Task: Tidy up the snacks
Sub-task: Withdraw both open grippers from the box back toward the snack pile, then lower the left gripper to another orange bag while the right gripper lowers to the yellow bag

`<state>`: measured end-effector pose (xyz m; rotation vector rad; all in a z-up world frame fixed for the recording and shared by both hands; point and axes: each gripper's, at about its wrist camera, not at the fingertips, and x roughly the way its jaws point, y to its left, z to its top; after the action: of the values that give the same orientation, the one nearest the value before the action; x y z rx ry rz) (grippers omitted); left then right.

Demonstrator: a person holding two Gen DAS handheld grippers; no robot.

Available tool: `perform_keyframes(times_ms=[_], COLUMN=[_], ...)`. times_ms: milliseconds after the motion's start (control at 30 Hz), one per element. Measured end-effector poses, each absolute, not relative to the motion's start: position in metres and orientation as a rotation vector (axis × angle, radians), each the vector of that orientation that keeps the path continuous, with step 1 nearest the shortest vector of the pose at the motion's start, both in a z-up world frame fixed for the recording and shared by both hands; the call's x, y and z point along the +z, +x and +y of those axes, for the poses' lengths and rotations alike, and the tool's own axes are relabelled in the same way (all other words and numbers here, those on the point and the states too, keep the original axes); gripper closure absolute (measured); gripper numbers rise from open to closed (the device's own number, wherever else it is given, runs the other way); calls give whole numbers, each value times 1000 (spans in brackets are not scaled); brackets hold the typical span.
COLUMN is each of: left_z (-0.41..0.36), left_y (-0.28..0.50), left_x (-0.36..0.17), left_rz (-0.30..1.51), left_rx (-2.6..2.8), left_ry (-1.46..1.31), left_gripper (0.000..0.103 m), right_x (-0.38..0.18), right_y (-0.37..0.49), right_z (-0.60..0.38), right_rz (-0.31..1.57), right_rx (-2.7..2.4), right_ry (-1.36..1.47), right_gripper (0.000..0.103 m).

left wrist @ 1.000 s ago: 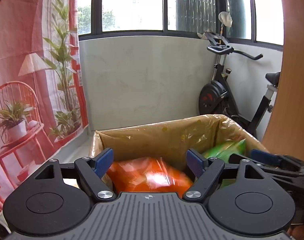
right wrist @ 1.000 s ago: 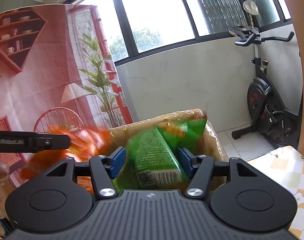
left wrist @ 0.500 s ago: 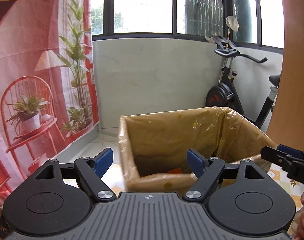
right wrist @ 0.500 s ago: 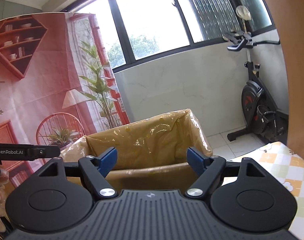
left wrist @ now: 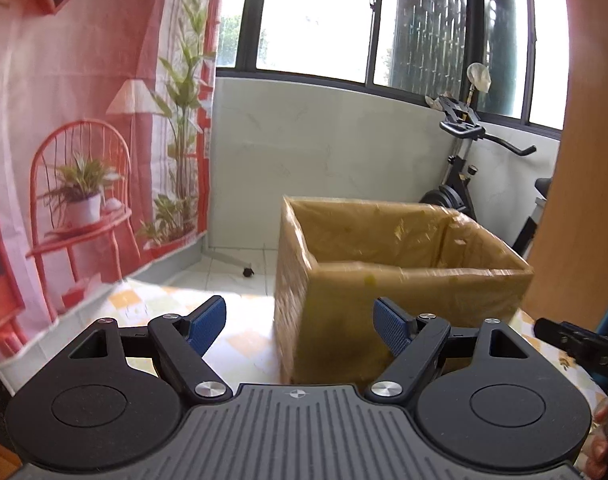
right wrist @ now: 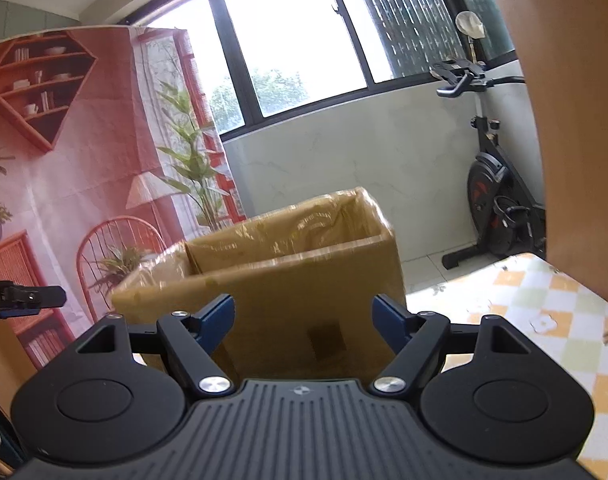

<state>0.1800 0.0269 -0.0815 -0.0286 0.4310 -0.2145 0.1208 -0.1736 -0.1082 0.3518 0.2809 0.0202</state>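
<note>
cardboard box [left wrist: 399,292]: open-topped, rectangular, brown, wrapped in glossy crinkled tape or film with small yellow flecks; stands on the table [right wrist: 543,320] just ahead of both grippers. a second ago an orange snack bag and a green snack bag showed at its mouth, between the grippers' fingers; now no bag shows, and the view does not reach the box's inside. the box sits farther off and lower in both views than a second ago, its whole front wall in sight.

left gripper [left wrist: 300,326]: black arms, ribbed grey body, blue textured pads, fingers spread wide with nothing between them; it was already spread a second ago, over the orange bag.

right gripper [right wrist: 304,320]: same build, fingers apart and empty; a second ago they flanked the green bag.

table: covered by a cloth of orange, green and white checks with small flower prints.

backdrop [right wrist: 84,152]: hanging fabric printed in red tones with a chair, potted plants, lamp and shelves.

exercise bike [right wrist: 499,200]: black, with a round flywheel housing, on the tiled floor by a pale marbled wall under dark-framed windows.
</note>
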Motion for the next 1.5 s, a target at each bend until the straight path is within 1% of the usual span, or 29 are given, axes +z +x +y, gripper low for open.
perform_keyframes(times_ms=[100, 167, 333, 500, 667, 967, 1000, 1100, 1500], left_z=[20, 17, 8, -4, -15, -24, -25, -28, -40], left_y=[169, 163, 155, 151, 147, 147, 147, 147, 158], left_x=[-99, -111, -139, -158, -168, -184, -185, -188, -201], left_rz=[467, 494, 574, 625, 650, 737, 744, 762, 816], left_rx=[-239, -251, -278, -317, -331, -362, -363, -367, -381], left_ry=[-58, -85, -166, -180, -157, -221, -221, -222, -309], left_gripper=[21, 21, 22, 22, 21, 21, 21, 21, 21], right_x=[-119, -126, -140, -157, -174, -196, -197, -200, -200], right_y=[114, 111, 100, 95, 97, 98, 98, 97, 96], right_z=[-167, -164, -162, -156, -159, -156, -156, -152, -141], right_rz=[309, 337, 379, 425, 477, 563, 571, 577, 597], right_rx=[3, -12, -19, -54, -85, -45, -33, -1, 38], right_ry=[321, 308, 294, 215, 178, 147, 149, 157, 124], right_gripper=[25, 27, 27, 31, 32, 32, 33, 36, 38])
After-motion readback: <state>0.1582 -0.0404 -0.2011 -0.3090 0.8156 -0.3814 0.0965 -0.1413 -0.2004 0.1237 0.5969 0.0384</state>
